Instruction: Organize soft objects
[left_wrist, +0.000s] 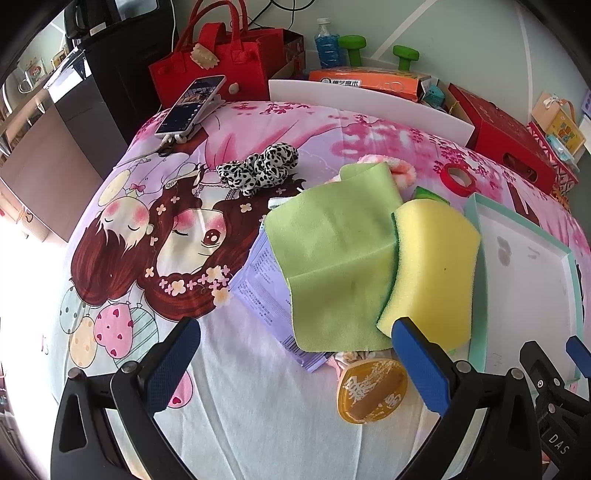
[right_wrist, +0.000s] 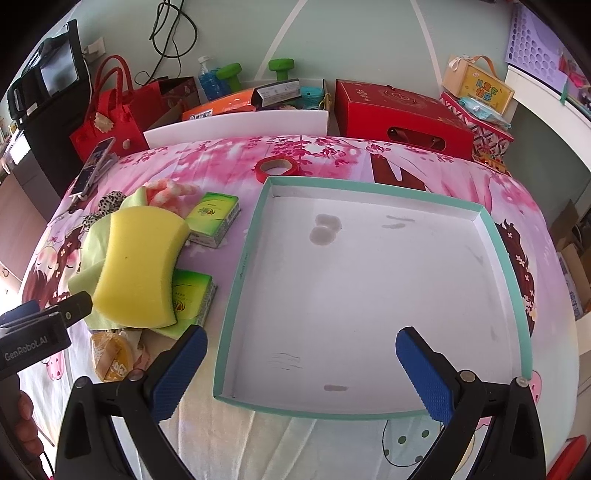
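Yellow foam sponge (left_wrist: 432, 273), curved like a saddle with a thin green scouring layer along one edge, lies on a light green cloth (left_wrist: 332, 258) spread over the cartoon-printed bedsheet (left_wrist: 147, 229). From the shallow teal-rimmed white box (right_wrist: 511, 258), the sponge sits at about nine o'clock, just beside it. Left gripper (left_wrist: 295, 363) hangs with fingers released and wide, nothing between them. Right gripper (right_wrist: 301, 373) likewise spread, over the box.
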